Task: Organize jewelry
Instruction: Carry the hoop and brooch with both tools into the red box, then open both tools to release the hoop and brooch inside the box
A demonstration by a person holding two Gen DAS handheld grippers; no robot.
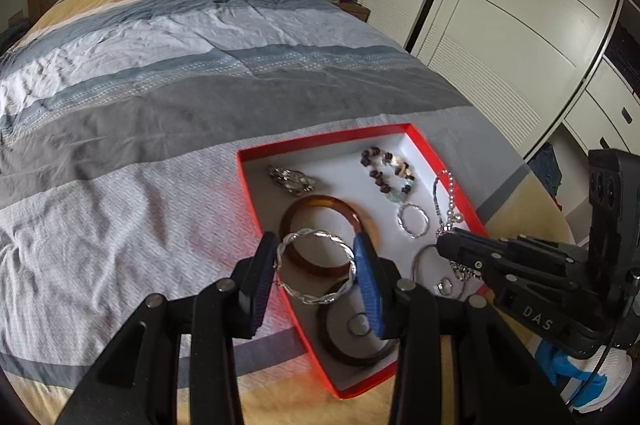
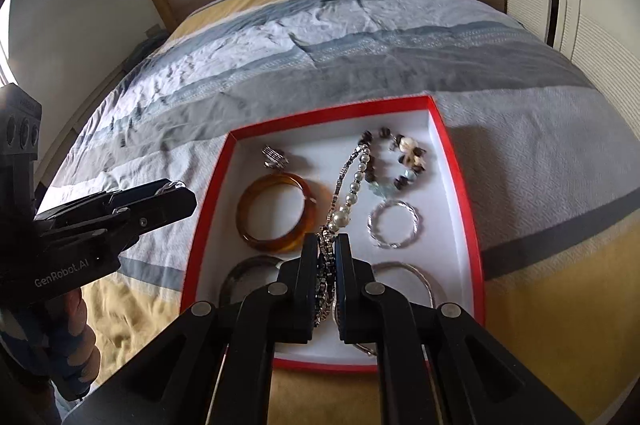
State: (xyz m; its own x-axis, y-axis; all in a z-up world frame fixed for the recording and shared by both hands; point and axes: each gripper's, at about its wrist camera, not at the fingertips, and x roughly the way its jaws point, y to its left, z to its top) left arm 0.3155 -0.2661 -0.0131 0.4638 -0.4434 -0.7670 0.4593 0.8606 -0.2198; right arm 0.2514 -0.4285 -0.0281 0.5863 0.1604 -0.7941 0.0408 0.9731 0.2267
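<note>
The left gripper hovered over the near left part of the red box, its fingers pinching a twisted silver bangle across its width and holding it above an amber bangle and a dark wooden bangle lying on the white floor of the box. In the right wrist view the same tool reached in from the left, tilted slightly upward, and read "GenRobot.AI" on its side; a gloved hand gripped its handle. The box sat on the striped bedspread near the foot of the bed. Further right, the right gripper came in low over the near edge, its fingers pressed together on a pearl and chain necklace draped across the box. Its body read "DAS".
</note>
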